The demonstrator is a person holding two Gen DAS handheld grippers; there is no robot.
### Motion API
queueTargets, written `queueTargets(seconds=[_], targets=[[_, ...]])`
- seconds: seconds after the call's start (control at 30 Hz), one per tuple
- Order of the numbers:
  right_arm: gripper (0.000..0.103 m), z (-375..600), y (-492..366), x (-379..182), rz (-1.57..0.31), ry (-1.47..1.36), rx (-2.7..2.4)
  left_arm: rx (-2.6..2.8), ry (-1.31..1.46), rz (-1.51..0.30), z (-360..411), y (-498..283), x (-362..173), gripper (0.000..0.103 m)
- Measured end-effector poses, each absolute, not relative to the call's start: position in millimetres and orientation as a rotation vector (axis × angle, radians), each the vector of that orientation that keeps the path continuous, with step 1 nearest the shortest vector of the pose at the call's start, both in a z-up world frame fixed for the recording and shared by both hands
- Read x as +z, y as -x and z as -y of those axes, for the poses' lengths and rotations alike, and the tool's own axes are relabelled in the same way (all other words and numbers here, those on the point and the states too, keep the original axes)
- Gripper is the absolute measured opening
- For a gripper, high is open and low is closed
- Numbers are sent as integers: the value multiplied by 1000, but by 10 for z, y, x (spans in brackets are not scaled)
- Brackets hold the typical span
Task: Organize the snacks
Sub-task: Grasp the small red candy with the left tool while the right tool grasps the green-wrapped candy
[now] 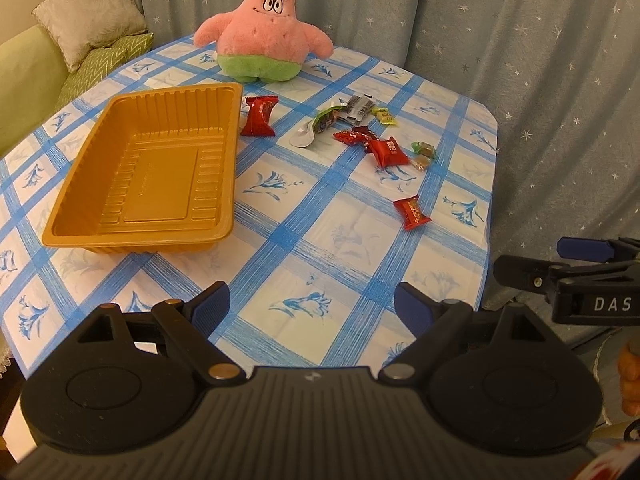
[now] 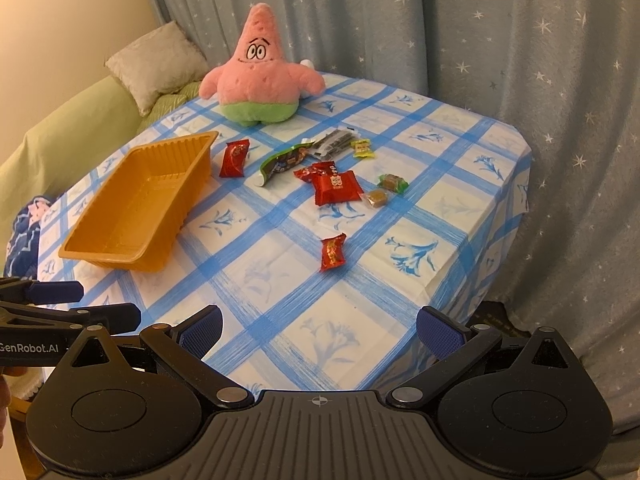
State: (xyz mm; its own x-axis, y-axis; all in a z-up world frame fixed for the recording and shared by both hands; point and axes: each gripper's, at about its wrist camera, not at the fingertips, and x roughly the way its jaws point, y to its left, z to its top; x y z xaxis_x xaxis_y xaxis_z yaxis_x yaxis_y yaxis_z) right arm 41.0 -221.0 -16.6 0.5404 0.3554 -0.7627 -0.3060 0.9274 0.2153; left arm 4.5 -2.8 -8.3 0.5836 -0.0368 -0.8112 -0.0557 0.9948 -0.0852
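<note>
An empty orange plastic tray (image 1: 100, 184) (image 2: 100, 248) sits on the left of the table. Wrapped snacks lie scattered to its right: a red packet (image 1: 259, 117) (image 2: 235, 159) beside the tray, a green wrapper (image 1: 326, 118) (image 2: 282, 162), a larger red packet (image 1: 387, 152) (image 2: 335, 188), a small red candy (image 1: 412, 213) (image 2: 333, 253) nearest me, brown candies (image 1: 422, 156) (image 2: 378, 199) and a yellow one (image 1: 385, 115) (image 2: 362, 148). My left gripper (image 1: 312, 308) is open and empty over the table's near edge. My right gripper (image 2: 319, 330) is open and empty, also at the near edge.
A pink star plush (image 1: 266, 28) (image 2: 260, 76) stands at the table's far side. The blue checked tablecloth (image 1: 312, 248) (image 2: 280, 280) covers the table. A green sofa with cushions (image 1: 84, 16) is to the left, a starred curtain behind.
</note>
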Motion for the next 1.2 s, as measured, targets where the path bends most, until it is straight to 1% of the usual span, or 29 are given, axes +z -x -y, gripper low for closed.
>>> queueTargets(seconds=[0.4,0.57,0.7,0.77,0.8,0.87,0.97,1.03,1.1,1.17,1.2], targets=[[103,2493,-616,-311,-840,-92,422,28,153,-934,208,-231,-320,87],[103,2610,-848,-356,-821,-79,465,29,160,-931,371,-410,-373,83],[103,2706,-1076,-403,-816,-56,499,26,157,-927,538,-601,-432,77],[97,2762,-1214,-445,-823,-49,521,20,164,-928,632,-722,-473,76],[92,2791,-1284,-465,-825,-48,526,19,168,-929,665,-766,-492,75],[91,2853,-1426,-510,-836,-46,530,17,171,-932,750,-888,-542,74],[89,2966,-1606,-566,-839,-44,543,12,176,-945,866,-1069,-630,66],[86,3037,-1722,-597,-836,-38,550,1,179,-959,945,-1206,-703,59],[84,3094,-1831,-637,-840,-32,560,-9,177,-964,1004,-1304,-758,57],[83,3148,-1948,-676,-850,-30,567,-17,170,-971,1072,-1424,-825,52],[82,3171,-1996,-692,-854,-31,573,-20,167,-977,1098,-1477,-859,48]])
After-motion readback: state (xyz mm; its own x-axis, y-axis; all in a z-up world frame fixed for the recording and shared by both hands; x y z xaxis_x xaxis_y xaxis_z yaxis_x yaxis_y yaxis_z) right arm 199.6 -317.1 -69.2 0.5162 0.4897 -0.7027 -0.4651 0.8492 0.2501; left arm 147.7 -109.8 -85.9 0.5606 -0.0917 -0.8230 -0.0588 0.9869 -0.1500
